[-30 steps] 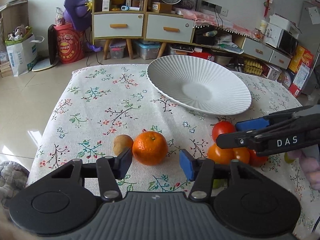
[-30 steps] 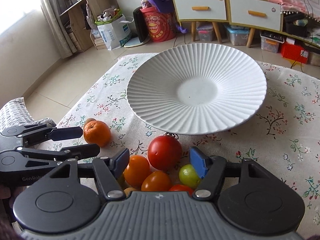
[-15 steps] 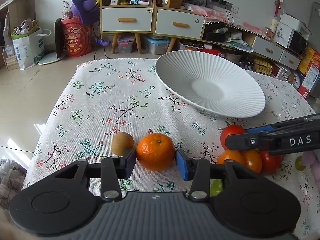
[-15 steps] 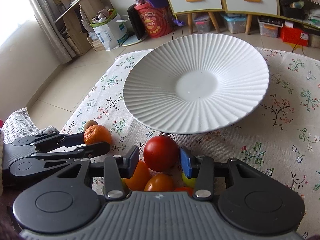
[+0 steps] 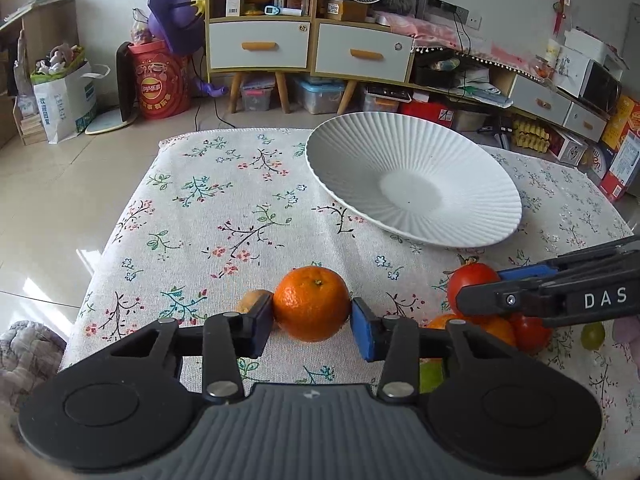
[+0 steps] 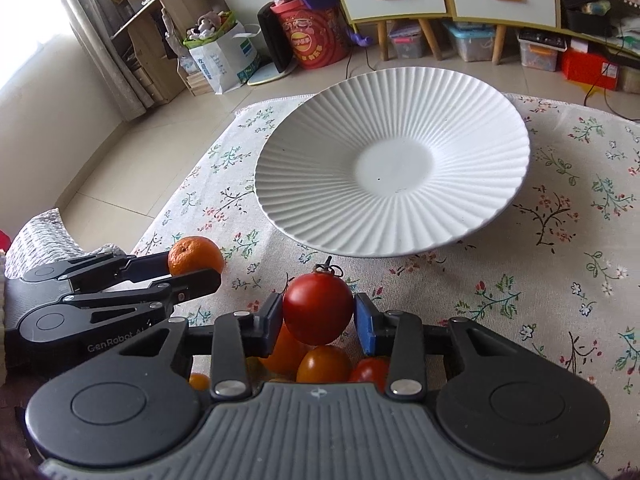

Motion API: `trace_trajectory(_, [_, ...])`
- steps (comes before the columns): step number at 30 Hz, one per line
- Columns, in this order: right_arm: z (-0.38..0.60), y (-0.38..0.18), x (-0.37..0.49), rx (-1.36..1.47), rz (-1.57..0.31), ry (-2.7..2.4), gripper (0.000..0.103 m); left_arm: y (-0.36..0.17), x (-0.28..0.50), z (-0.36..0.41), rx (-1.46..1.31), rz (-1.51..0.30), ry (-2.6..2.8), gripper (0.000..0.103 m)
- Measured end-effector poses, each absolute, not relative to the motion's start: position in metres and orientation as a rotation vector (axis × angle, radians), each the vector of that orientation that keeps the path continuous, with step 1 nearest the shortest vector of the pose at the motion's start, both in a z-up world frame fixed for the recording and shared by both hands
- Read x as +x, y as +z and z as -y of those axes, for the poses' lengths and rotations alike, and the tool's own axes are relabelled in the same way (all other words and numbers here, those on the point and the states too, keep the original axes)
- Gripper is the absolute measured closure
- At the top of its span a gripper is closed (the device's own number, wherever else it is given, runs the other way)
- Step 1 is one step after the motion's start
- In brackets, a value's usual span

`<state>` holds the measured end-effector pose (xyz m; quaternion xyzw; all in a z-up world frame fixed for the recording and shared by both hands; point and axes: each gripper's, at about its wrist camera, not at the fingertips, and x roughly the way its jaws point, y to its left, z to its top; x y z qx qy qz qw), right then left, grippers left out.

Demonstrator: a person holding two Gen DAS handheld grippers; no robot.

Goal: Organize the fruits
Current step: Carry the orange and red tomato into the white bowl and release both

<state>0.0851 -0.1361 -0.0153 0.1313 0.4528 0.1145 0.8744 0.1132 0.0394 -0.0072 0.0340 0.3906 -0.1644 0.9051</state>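
Note:
A round orange sits between the pads of my left gripper, which is shut on it just over the floral cloth. From the right wrist view the same orange shows in the left gripper at the left. My right gripper has a red tomato with a stem between its pads. Its jaws are closing and both pads touch the tomato's sides. The empty white ribbed plate stands beyond both grippers.
Under the tomato lies a pile of small orange and red tomatoes. A small brown fruit lies left of the orange, and a green fruit lies at the right. Cabinets, boxes and bags line the floor behind the cloth-covered table.
Both grippers have closed from wide apart onto their fruit: the left onto the orange, the right onto the red tomato. Neither hand has moved much.

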Motion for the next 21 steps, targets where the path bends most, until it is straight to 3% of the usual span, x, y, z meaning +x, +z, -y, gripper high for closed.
trace_trajectory(21, [0.175, 0.015, 0.097, 0.336, -0.802, 0.135, 0.068, 0.011, 0.134, 0.008, -0.026, -0.741, -0.349, 0.061])
